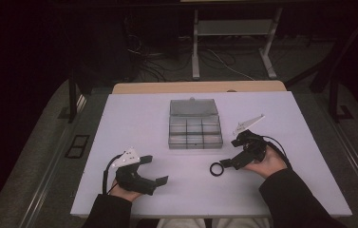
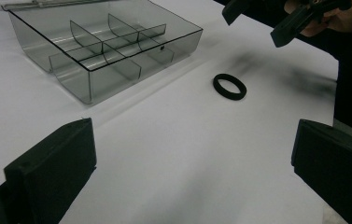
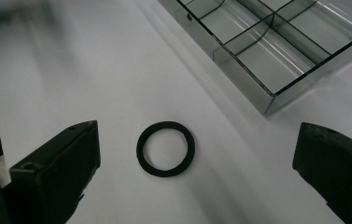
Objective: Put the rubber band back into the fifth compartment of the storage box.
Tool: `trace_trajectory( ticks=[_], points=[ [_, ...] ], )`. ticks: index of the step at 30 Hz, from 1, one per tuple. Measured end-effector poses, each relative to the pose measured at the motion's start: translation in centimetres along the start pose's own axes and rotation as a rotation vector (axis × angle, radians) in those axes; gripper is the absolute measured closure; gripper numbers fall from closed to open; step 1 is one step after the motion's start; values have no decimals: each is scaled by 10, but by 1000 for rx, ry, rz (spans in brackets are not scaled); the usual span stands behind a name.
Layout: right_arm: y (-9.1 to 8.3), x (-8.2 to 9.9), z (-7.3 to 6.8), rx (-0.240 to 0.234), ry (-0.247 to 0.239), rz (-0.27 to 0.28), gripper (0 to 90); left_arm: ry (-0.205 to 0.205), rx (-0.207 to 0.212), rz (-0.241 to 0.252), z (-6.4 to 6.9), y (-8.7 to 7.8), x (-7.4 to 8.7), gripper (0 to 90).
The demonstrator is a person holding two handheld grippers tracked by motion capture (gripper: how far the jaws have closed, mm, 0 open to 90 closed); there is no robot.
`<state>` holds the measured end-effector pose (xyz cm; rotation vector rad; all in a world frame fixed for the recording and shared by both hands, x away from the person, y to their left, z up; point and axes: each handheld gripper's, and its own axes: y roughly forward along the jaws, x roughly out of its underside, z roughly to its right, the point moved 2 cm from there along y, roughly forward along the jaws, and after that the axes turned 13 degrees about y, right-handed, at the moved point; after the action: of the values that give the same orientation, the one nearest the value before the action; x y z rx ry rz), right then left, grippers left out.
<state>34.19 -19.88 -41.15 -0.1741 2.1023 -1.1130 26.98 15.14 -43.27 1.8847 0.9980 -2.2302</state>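
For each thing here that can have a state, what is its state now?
Compartment box: lid open, compartments look empty.
Black ring: flat on the table, free.
Left gripper: open, holding nothing.
Right gripper: open, ring lies ahead between its fingers.

A white table [image 1: 138, 118] stands on grey carpet [image 1: 34, 161] in a dark room.
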Motion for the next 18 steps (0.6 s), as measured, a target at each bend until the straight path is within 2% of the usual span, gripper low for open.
trace_trajectory(
  ticks=[18],
  points=[
    [19, 0, 0, -10, -13, -46, 4, 1, 2, -2, 0, 0, 0, 0]
  ],
)
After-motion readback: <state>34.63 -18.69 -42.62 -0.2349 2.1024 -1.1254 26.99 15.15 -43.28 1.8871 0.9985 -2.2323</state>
